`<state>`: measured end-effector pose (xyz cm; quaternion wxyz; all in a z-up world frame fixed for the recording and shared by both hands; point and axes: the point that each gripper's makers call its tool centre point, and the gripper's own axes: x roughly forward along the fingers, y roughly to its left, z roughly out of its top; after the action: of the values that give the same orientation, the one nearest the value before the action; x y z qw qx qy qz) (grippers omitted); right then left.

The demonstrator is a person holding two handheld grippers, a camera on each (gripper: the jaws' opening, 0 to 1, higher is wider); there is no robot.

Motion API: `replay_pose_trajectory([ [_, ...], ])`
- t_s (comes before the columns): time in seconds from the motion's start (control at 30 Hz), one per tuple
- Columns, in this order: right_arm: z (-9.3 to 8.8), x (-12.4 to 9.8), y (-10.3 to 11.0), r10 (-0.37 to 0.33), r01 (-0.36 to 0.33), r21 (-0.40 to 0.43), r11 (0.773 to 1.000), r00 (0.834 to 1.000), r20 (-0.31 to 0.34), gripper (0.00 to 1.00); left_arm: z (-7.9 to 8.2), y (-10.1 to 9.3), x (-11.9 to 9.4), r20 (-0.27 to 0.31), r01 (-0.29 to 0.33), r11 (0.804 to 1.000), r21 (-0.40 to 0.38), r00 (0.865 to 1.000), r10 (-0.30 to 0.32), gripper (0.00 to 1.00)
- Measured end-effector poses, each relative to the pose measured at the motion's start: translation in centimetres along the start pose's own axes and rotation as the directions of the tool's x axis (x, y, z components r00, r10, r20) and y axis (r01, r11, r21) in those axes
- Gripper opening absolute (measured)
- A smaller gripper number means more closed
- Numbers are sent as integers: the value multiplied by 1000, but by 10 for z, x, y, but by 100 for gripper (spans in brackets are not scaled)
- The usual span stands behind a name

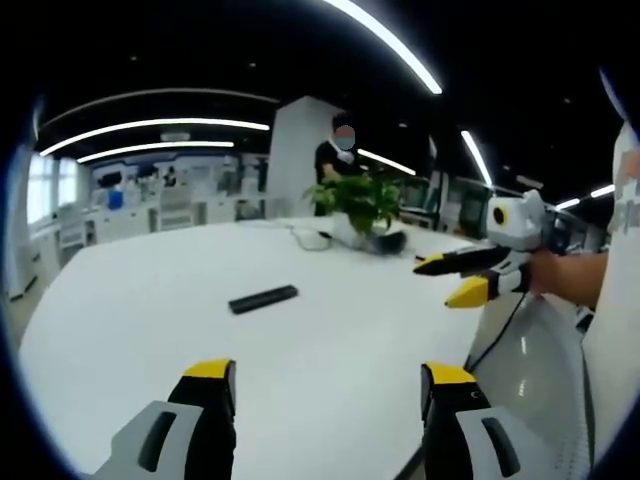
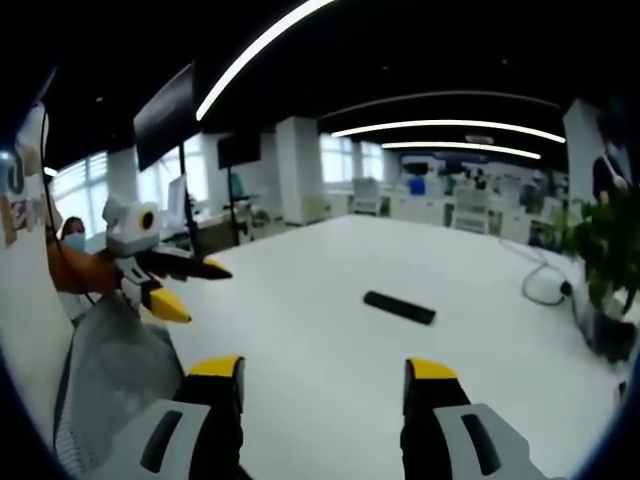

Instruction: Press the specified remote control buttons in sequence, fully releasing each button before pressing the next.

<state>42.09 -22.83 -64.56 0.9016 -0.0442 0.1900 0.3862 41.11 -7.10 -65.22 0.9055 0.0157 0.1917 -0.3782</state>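
A slim black remote control (image 1: 263, 298) lies flat on the white table (image 1: 150, 310), well ahead of my left gripper (image 1: 325, 385), whose yellow-tipped jaws stand wide apart with nothing between them. In the right gripper view the same remote control (image 2: 399, 307) lies ahead and slightly right of my right gripper (image 2: 325, 382), also open and holding nothing. The right gripper (image 1: 452, 279) also enters the left gripper view from the right, held by a hand above the table edge, jaws apart. The left gripper (image 2: 193, 288) likewise comes into the right gripper view from the left.
A potted green plant (image 1: 362, 205) stands at the far side of the table, with a white cable (image 1: 305, 238) beside it. A person (image 1: 338, 150) stands behind the plant. The plant (image 2: 603, 260) sits at the right edge of the right gripper view. Desks and pillars fill the background.
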Motion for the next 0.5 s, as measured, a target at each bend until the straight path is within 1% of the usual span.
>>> replay_pose_trajectory([
  [0.17, 2, 2, -5, -2, 2, -4, 1000, 1000, 4, 62, 1, 3, 3, 1, -1, 1000, 6, 1000, 1, 77],
  [0.3, 1, 3, -9, -4, 4, -5, 1000, 1000, 2, 63, -1, 2, 7, -11, 4, 1000, 14, 1000, -4, 77],
  [0.5, -2, 4, -14, -8, 8, 2, 1000, 1000, 1, 63, 4, -1, 9, -5, 11, 1000, 28, 1000, -11, 77],
])
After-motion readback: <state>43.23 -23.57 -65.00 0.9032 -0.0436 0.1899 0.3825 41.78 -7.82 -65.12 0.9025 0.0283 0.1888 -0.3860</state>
